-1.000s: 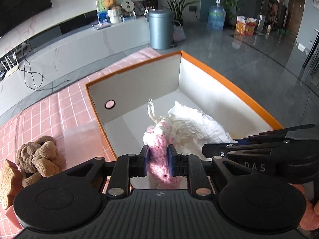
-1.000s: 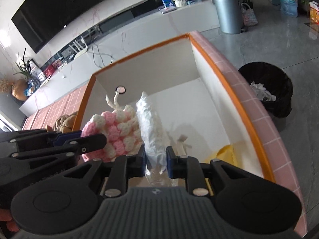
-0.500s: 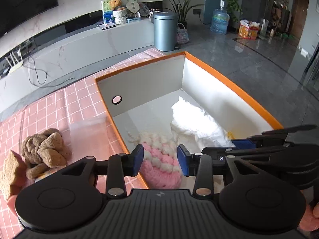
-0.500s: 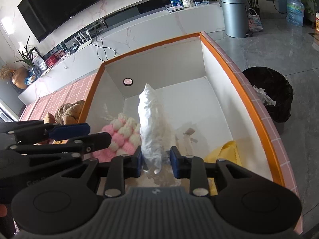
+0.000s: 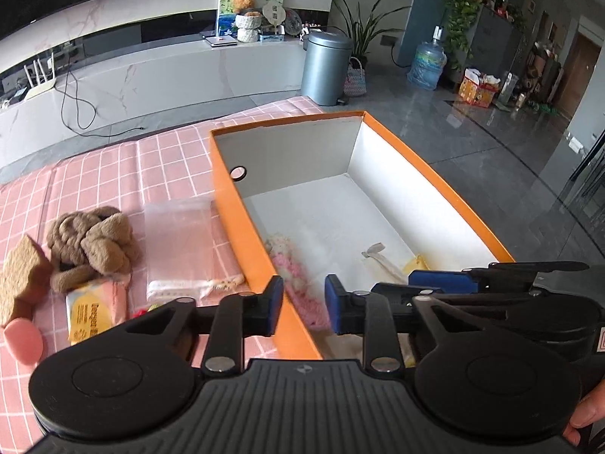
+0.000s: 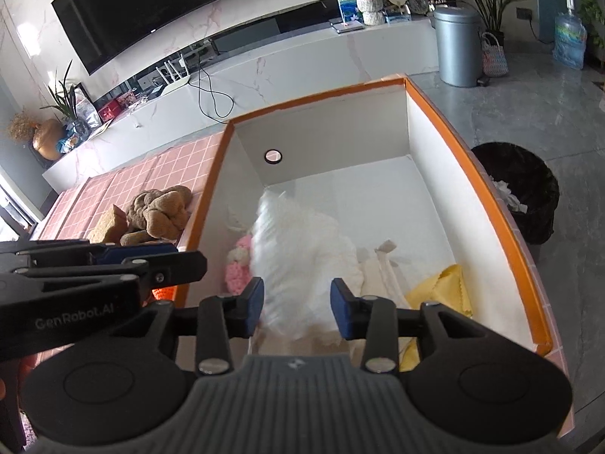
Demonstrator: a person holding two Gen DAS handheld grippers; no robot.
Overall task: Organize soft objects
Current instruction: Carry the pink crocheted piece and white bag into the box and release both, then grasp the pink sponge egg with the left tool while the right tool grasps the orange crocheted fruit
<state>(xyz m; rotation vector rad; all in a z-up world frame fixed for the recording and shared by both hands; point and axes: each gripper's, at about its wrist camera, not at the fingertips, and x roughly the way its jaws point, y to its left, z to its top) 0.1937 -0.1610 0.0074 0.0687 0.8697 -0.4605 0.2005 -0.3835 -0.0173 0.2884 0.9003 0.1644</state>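
The box (image 6: 503, 227), orange outside and white within, lies on the pink checked cloth (image 5: 113, 166) with its long axis running away from both cameras toward the end wall that has a round hole. Inside, near the close end, a white bag (image 6: 302, 261) lies blurred on the floor, its long axis roughly along the box, the narrower end pointing toward the hole wall. The right gripper (image 6: 297, 302) hangs above the bag's near end with its jaws apart; they have just been opening, and the bag shows in the gap between the pads but neither pad presses on it. A pink and white knit piece (image 6: 237, 261) lies against the left wall, just beside the bag, stretched along that wall. A cream cloth (image 6: 382, 268) and a yellow cloth (image 6: 442, 287) lie toward the right wall. The left gripper (image 5: 302, 304) hovers over the box's near left wall, jaws parted with a clear gap after just closing somewhat, holding nothing; the orange wall and the knit piece show below it. Outside the box on the cloth lie a clear pouch (image 5: 177, 242), a brown plush (image 5: 94, 242), a sponge (image 5: 20, 280) and a tissue pack (image 5: 94, 310).
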